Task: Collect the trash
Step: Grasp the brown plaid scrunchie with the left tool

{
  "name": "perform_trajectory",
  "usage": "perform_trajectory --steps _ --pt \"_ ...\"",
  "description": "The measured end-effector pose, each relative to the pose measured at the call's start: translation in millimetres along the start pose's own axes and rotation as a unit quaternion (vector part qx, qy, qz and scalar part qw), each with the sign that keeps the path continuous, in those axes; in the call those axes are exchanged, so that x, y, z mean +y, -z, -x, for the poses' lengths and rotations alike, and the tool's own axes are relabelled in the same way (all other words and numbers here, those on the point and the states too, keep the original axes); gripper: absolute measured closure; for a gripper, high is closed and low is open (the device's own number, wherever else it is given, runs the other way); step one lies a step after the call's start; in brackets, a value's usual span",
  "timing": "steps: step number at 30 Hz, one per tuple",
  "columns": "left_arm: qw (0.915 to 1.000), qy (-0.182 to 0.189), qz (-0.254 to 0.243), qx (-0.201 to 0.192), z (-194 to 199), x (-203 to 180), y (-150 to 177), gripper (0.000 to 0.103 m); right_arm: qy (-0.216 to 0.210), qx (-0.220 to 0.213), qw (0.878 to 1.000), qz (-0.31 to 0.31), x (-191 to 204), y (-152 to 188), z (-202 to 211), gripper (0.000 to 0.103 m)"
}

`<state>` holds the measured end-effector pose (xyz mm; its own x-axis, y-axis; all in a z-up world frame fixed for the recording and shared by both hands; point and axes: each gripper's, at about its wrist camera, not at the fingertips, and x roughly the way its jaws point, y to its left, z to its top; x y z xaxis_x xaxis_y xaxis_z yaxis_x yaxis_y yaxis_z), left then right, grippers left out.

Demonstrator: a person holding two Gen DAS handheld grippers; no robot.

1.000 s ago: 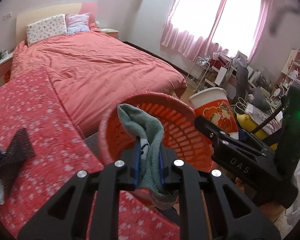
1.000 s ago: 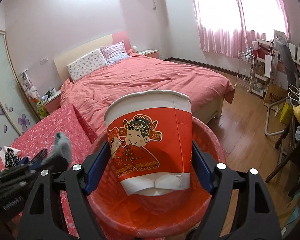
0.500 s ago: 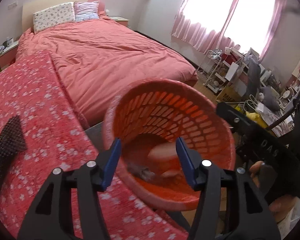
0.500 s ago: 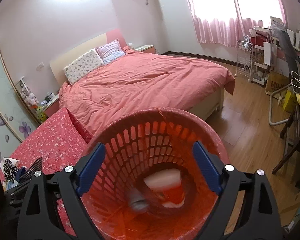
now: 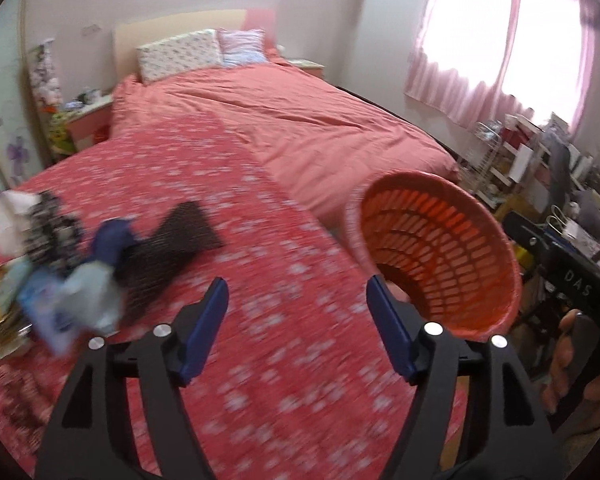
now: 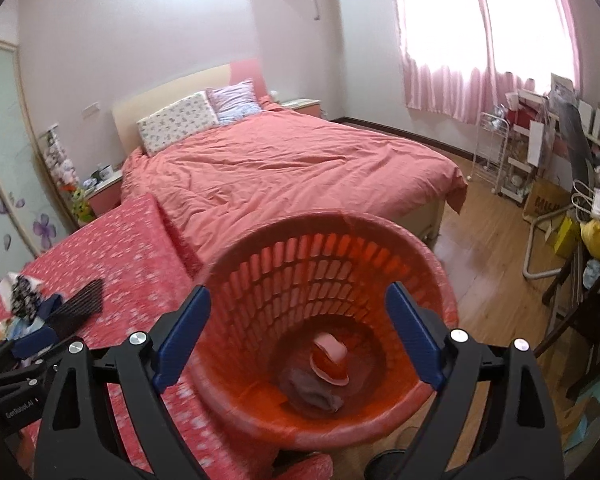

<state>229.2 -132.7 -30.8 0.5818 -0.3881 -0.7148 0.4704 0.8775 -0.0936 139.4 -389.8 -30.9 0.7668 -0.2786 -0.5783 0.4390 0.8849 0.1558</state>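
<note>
An orange slotted basket (image 6: 328,280) stands by the red flowered table (image 5: 240,240). The red paper cup (image 6: 330,360) and the grey-green cloth (image 6: 312,390) lie at its bottom. My right gripper (image 6: 298,332) is open and empty above the basket. My left gripper (image 5: 296,320) is open and empty over the table, left of the basket (image 5: 440,248). A pile of trash (image 5: 60,264) lies at the table's left: a dark mesh piece (image 5: 172,240), a blue wad, pale wrappers. The pile also shows in the right wrist view (image 6: 32,312).
A bed with a salmon cover (image 6: 292,172) stands behind the table. A wire rack (image 6: 492,152) and cluttered shelves (image 6: 560,140) line the right wall. A chair leg and bags (image 6: 588,248) stand at the right on the wood floor.
Both grippers opened: the cloth and the cup dropped into the basket. My left gripper has since swung left over the table toward the pile. The right gripper stays above the basket.
</note>
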Motion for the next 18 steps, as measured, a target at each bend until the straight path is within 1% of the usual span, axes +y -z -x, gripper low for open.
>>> perform_trajectory --steps 3,8,11,14,18 --pt "0.9996 -0.023 0.014 -0.01 21.5 22.2 10.3 0.03 -0.014 -0.002 1.0 0.018 18.4 5.0 9.6 0.012" --pt "0.9968 -0.063 0.045 -0.02 52.9 65.5 31.8 0.028 -0.034 -0.01 0.998 0.052 51.1 15.6 24.9 0.012" --pt "0.9931 -0.092 0.069 -0.025 71.2 95.3 47.2 0.028 -0.052 -0.008 0.996 0.065 67.9 22.4 29.2 0.012" --pt "0.989 -0.112 0.091 -0.028 85.1 121.9 59.4 0.028 -0.064 -0.003 0.995 0.078 85.1 31.2 30.3 0.012" --pt "0.9808 -0.143 0.128 -0.034 103.4 162.8 76.4 0.028 -0.075 0.004 0.992 0.096 110.5 46.9 32.4 0.012"
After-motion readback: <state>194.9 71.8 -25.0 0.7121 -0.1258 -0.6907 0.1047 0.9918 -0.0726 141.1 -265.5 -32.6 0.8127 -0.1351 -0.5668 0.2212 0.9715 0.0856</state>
